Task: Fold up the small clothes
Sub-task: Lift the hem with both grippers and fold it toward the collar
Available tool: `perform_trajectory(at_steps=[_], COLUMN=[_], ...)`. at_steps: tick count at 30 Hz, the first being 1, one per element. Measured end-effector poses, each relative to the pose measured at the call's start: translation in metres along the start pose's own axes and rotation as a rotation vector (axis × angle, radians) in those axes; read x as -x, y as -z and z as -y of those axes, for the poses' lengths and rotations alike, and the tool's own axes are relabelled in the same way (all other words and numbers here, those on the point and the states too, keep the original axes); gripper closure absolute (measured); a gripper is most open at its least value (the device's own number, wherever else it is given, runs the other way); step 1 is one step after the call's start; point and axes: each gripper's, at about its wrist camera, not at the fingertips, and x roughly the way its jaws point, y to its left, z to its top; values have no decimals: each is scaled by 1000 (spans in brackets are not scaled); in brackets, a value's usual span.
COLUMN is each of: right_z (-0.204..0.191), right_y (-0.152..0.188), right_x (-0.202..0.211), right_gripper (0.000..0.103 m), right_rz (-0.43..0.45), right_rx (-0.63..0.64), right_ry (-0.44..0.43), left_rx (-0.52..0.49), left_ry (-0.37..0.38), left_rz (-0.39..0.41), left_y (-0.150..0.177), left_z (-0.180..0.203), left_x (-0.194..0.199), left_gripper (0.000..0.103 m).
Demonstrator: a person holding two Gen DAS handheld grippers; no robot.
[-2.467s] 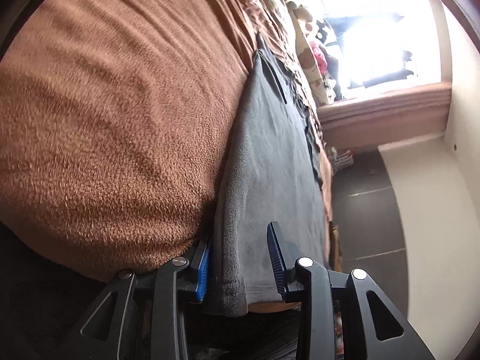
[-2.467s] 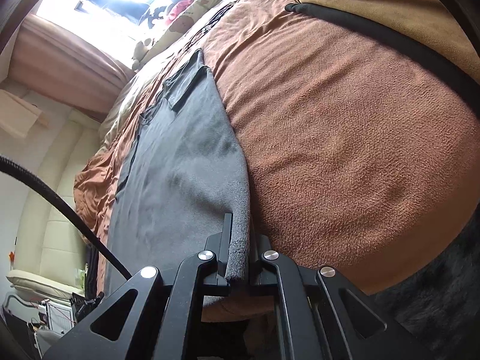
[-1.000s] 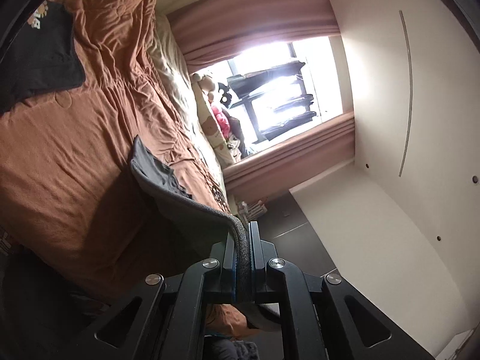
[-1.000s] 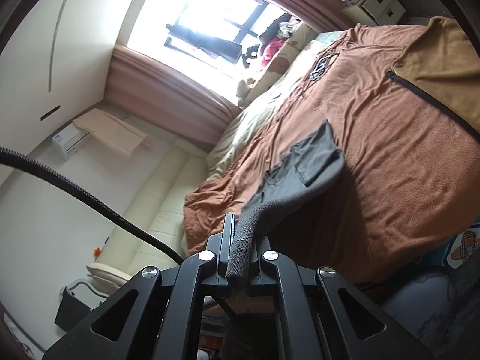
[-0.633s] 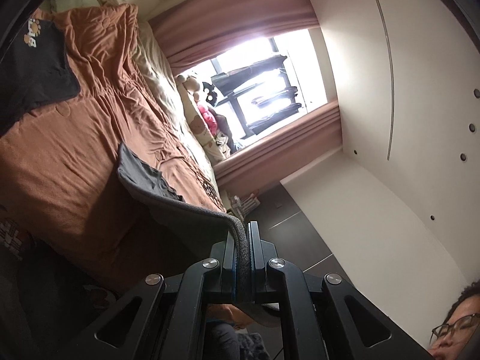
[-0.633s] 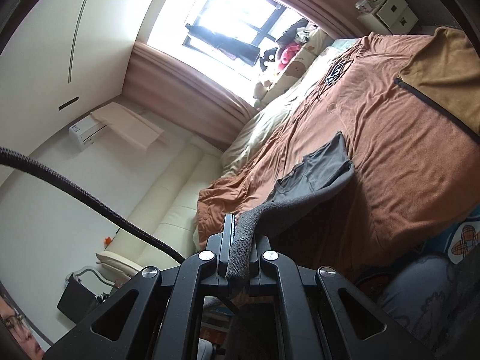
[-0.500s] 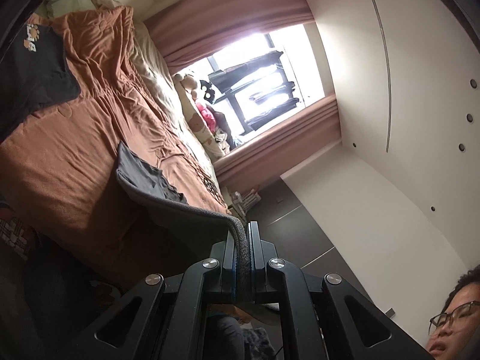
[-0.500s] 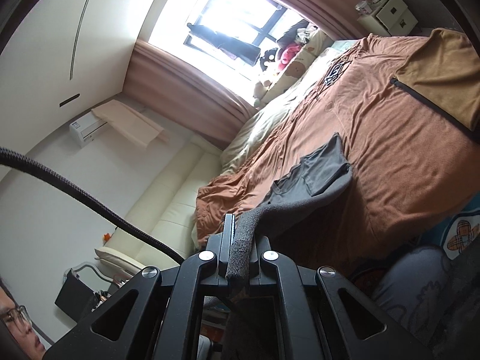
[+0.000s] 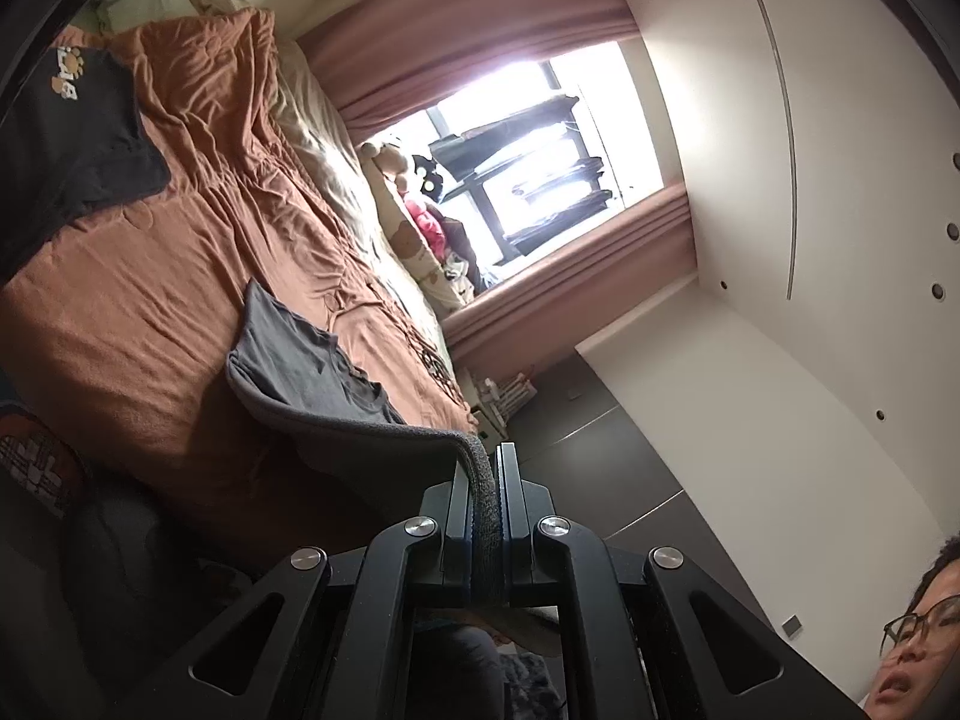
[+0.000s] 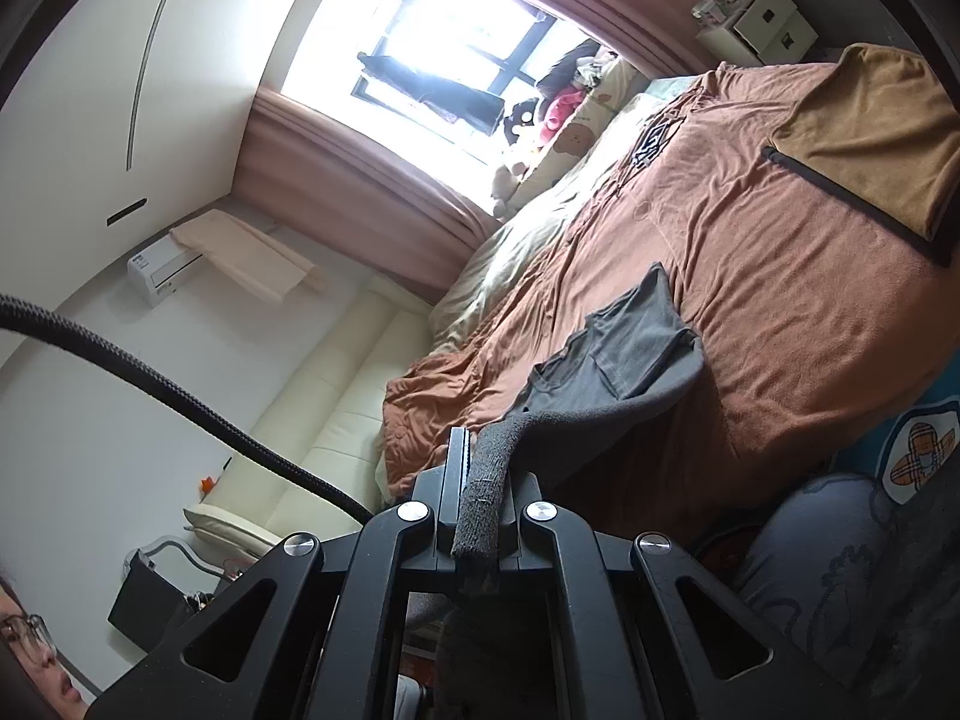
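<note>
Left gripper (image 9: 487, 492) and right gripper (image 10: 480, 480) each pinch 1 hem corner of the grey shirt (image 10: 624, 360). Risk: uneven carry skews the fold across the brown blanket (image 10: 780, 276).

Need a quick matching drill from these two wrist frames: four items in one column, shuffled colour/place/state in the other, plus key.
Items
1. grey garment
2. black T-shirt
3. tan garment
4. curtain

Descriptions
A. dusty pink, framing the window
B. flat on the bed, dark strip along one edge
C. edge clamped in the left claw and right claw, far end still on the bed
D. on the brown blanket, paw-print logo

Pairs: 1-C, 2-D, 3-B, 4-A
</note>
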Motion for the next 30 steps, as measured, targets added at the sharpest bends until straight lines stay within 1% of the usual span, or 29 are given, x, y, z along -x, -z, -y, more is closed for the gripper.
perform_trajectory(at_steps=[5, 8, 13, 15, 26, 30], right_z=[-2, -3, 5, 11, 25, 34], right_y=[-23, -36, -58, -65, -103, -117], right_x=[-17, -30, -66, -82, -173, -211], right_gripper=[102, 102, 102, 102, 102, 102], right_rz=[3, 11, 12, 10, -52, -94], right_rx=[12, 26, 25, 18, 40, 45], right_ry=[19, 26, 60, 71, 174, 227], left_rx=[-2, -4, 6, 8, 37, 47], left_ry=[-16, -39, -79, -114, -239, -291], left_rz=[10, 22, 35, 43, 26, 0], left_y=[-17, -31, -55, -64, -107, -123], left_z=[-5, -9, -23, -32, -85, -105], left_x=[-18, -34, -70, -87, -167, -201], left_gripper=[97, 97, 97, 97, 97, 97])
